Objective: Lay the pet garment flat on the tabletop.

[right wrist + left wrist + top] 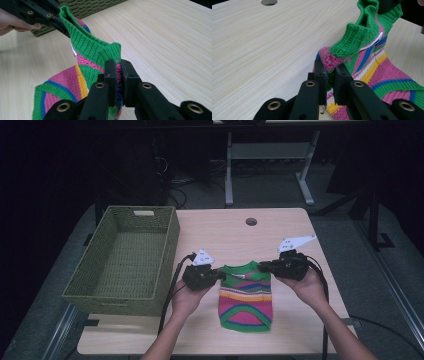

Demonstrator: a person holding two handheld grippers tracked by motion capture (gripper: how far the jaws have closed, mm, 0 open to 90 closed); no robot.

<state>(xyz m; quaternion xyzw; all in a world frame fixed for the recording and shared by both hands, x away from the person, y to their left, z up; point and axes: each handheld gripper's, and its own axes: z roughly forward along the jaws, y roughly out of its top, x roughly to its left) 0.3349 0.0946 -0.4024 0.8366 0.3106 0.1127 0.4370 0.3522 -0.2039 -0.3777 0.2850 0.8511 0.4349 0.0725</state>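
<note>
**Both grippers pinching the sweater's top edge**

Beside the wicker basket (125, 257), on its right, a small striped knit sweater (245, 301) lies on the counter (260, 235), its hem toward the person and its green collar end away.

- Left gripper (218, 275): fingers (321, 77) closed almost fully, with knit fabric caught between them at the sweater's corner nearest the basket. Grip sits on the pink-and-green shoulder edge.
- Right gripper (264, 266): fingers (130, 77) likewise nearly shut on fabric at the corner farther from the basket, clamping the green ribbed edge.
- Top edge is raised off the counter between the two grips and sags slightly in the middle; the lower body of the sweater rests flat.
- A white label (372, 42) shows inside the collar.

Judgement: holding the two top corners keeps the garment spread and square, which suits either a fold toward the hem or a lift across into the basket. The basket's open mouth just beside the left grip makes a short carry likely. Soft knit may slip if tension is uneven.
</note>
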